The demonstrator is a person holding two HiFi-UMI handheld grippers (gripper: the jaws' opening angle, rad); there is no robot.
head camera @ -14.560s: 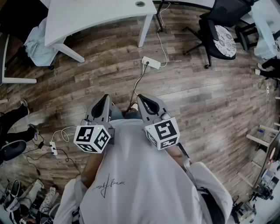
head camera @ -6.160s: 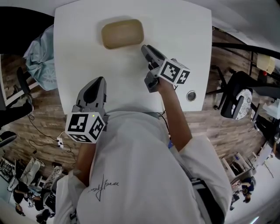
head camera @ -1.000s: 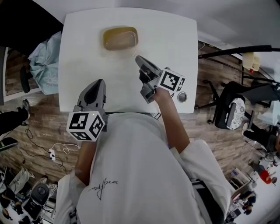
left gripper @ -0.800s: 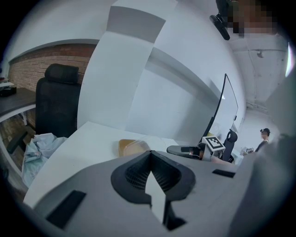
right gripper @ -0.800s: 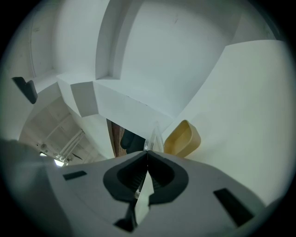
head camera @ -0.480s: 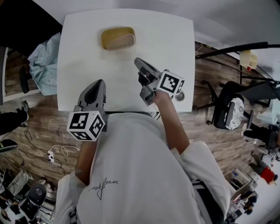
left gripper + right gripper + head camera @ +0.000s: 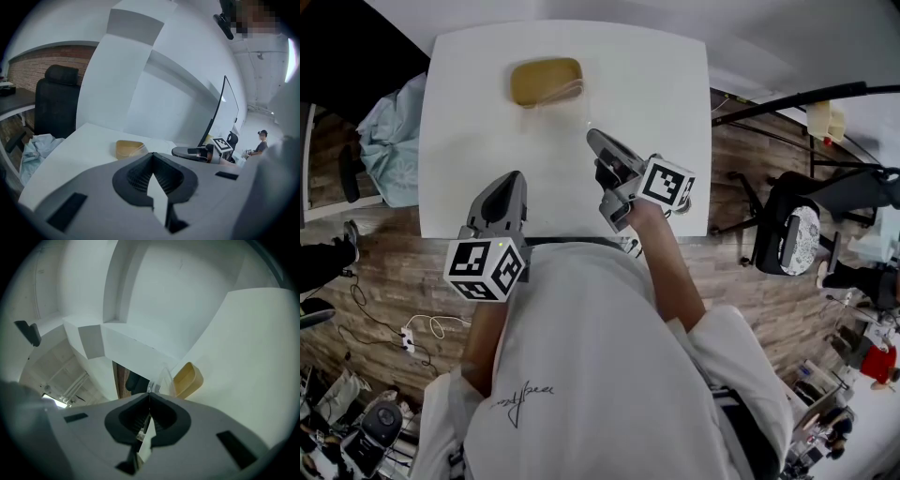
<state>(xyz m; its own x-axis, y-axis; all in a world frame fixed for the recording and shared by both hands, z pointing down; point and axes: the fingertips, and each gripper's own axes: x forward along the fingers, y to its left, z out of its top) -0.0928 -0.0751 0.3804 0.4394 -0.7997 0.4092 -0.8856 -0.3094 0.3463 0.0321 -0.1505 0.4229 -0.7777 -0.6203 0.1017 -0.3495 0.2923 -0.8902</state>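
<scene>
Office: white desk (image 7: 652, 80), swivel chair (image 7: 795, 236)

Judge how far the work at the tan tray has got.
Done: the right gripper is shut on a clear thin piece. In hand: it holds that piece over the white table, just short of the tan tray. Left: the piece is not set down; the left gripper hangs shut and empty at the near edge.

Below me a white table (image 7: 656, 84) stands on a brown wood-plank floor (image 7: 384, 253), with a pale blue cloth (image 7: 394, 141) bundled just beside its left edge and a black office chair (image 7: 792, 234) well apart on the right. A red brick wall (image 7: 33, 61) runs behind another black chair (image 7: 58, 103), white walls (image 7: 154, 108) rise past the table, and a white power strip (image 7: 411, 339) lies on the floor
</scene>
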